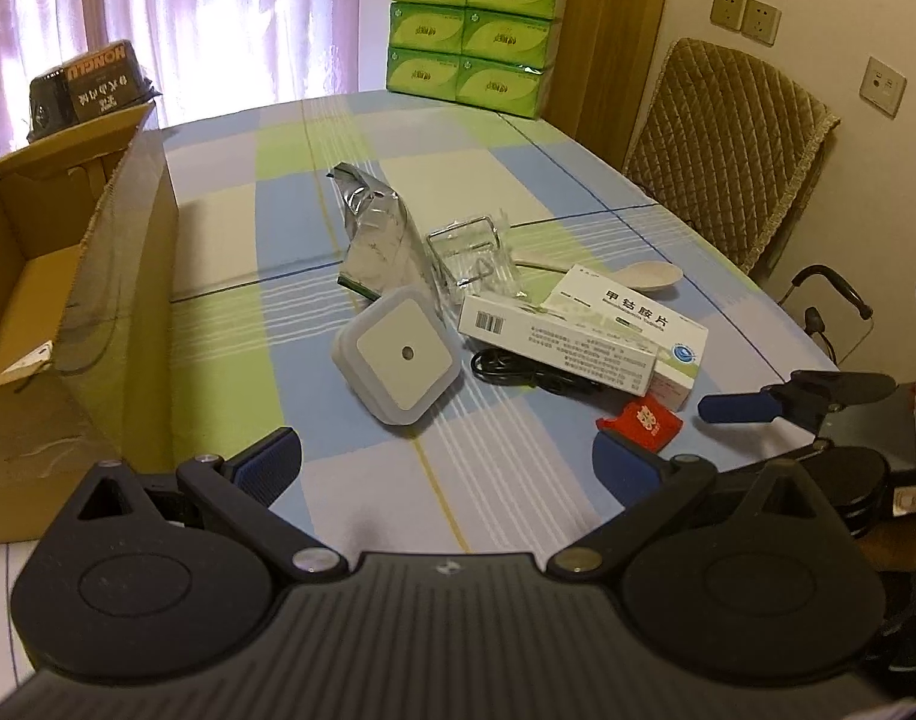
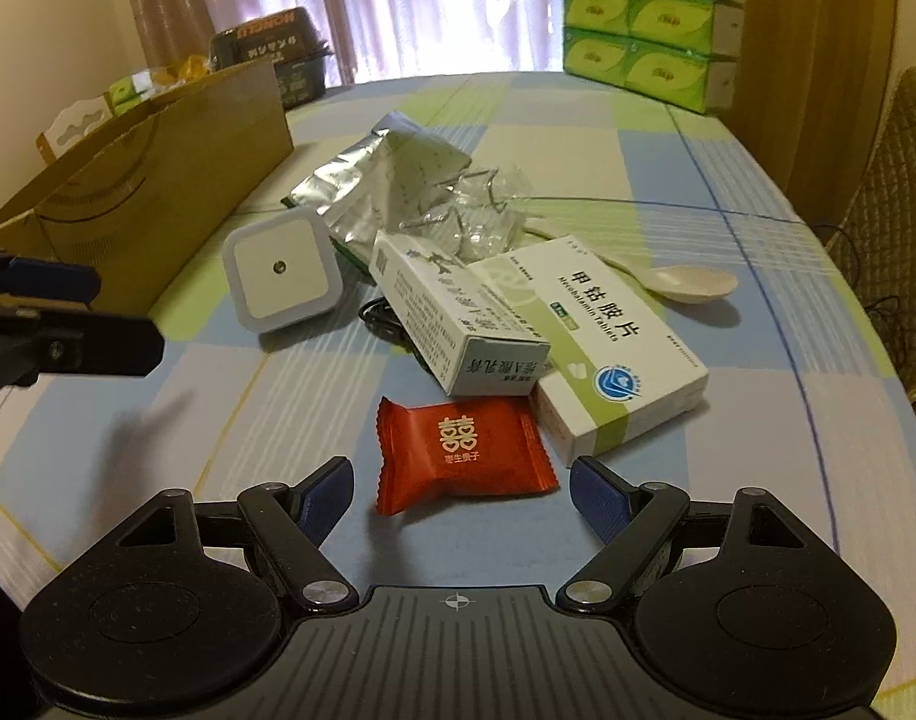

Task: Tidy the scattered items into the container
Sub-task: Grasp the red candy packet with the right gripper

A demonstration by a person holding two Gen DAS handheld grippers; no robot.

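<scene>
An open cardboard box (image 1: 128, 276) (image 2: 158, 168) stands at the table's left. Scattered items lie mid-table: a white square night light (image 1: 398, 354) (image 2: 281, 267), a silver foil pouch (image 1: 377, 228) (image 2: 386, 180), clear plastic wrapping (image 1: 475, 255) (image 2: 481, 216), a white spoon (image 1: 649, 275) (image 2: 691, 285), two medicine boxes (image 1: 583, 336) (image 2: 589, 348), a black cable (image 1: 517, 372) (image 2: 386, 318) and a red candy packet (image 1: 640, 423) (image 2: 463, 456). My left gripper (image 1: 446, 462) hovers open before the night light. My right gripper (image 2: 460, 495) is open around the near end of the candy packet, not touching it.
Stacked green tissue packs (image 1: 475, 30) (image 2: 649, 18) stand at the far table edge. A padded chair (image 1: 727, 144) stands on the right. A dark box (image 1: 92, 84) (image 2: 272, 54) sits behind the cardboard box. The checked tablecloth (image 1: 230, 240) lies bare between box and items.
</scene>
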